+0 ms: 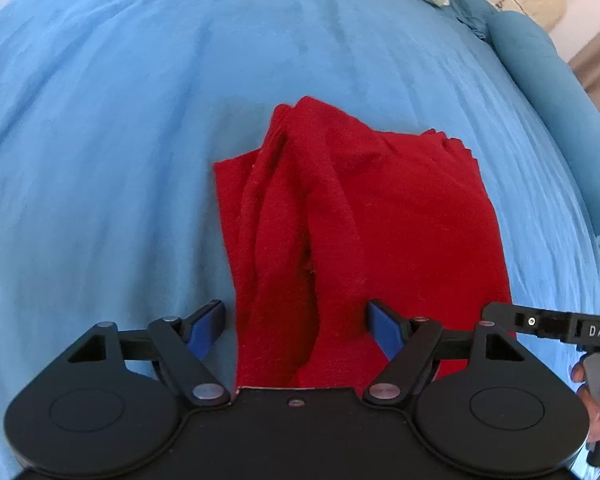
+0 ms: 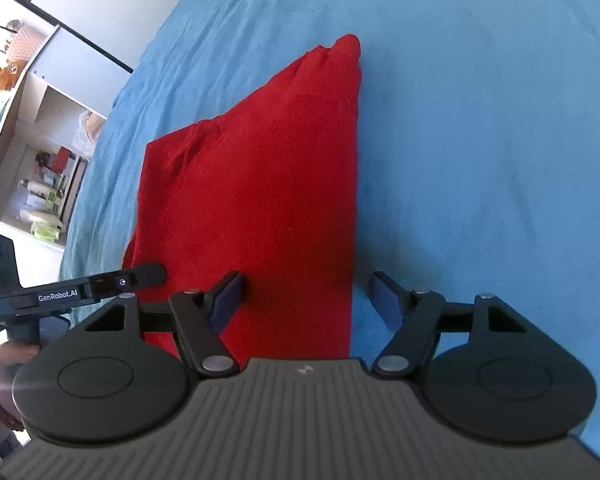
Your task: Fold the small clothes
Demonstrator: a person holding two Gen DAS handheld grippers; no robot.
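Hovering wide open and empty over the near edge of the red garment at twelve o'clock, left gripper and right gripper probably next pinch it for another fold.

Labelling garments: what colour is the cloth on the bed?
Plain red cloth, no pattern, on a blue bedspread. Left wrist view shows it best.

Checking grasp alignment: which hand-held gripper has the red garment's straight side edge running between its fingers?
The right hand-held gripper: the red garment ends at its straight edge between the open fingers. The left hand-held gripper straddles bunched folds near the other side.
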